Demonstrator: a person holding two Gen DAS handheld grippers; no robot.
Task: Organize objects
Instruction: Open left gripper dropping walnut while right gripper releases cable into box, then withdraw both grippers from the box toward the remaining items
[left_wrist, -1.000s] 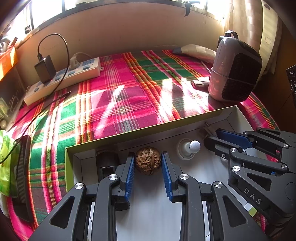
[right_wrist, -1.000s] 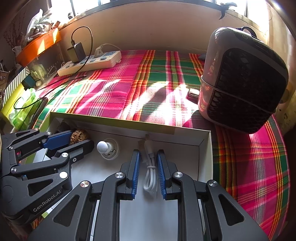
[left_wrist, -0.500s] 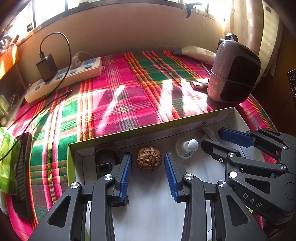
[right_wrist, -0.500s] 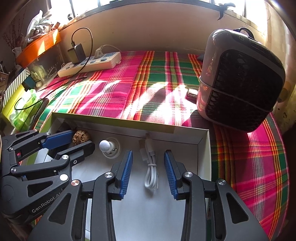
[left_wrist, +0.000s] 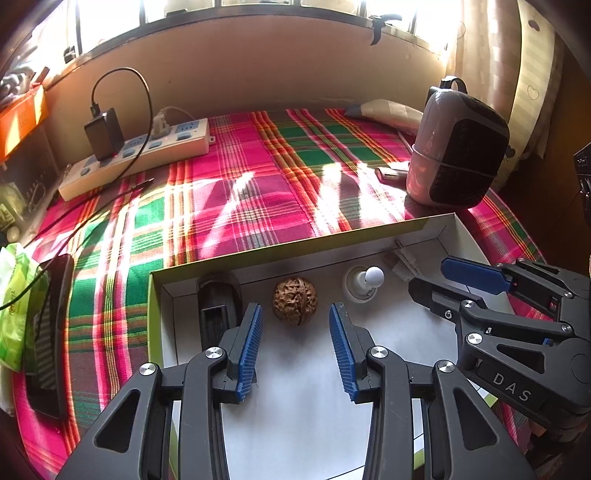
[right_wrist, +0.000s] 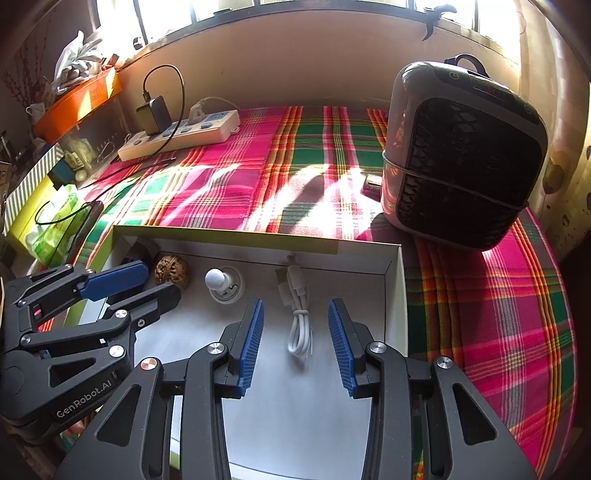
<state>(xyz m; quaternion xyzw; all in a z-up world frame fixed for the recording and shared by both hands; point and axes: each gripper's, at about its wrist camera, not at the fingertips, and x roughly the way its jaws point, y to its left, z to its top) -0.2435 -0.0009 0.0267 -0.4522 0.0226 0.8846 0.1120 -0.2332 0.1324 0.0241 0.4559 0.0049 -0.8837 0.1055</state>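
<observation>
Both claws parted, holding nothing: my left claw (left_wrist: 295, 325) straddles the walnut (left_wrist: 294, 301) resting loose near the white box's (right_wrist: 395, 295) far wall; my right claw (right_wrist: 295, 328) flanks the coiled white USB cable (right_wrist: 299, 314). Walnut looks light, hard, ridged, prone to roll; I'd pinch across its middle. Cable looks limp; best taken at the tied bundle. A dark object (left_wrist: 216, 306) in the box's left corner is half-hidden, unidentifiable.

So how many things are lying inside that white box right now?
4. A dark object in the box left corner, then the walnut, the small white knob, and the coiled white cable rightmost. More may be hidden.
</observation>
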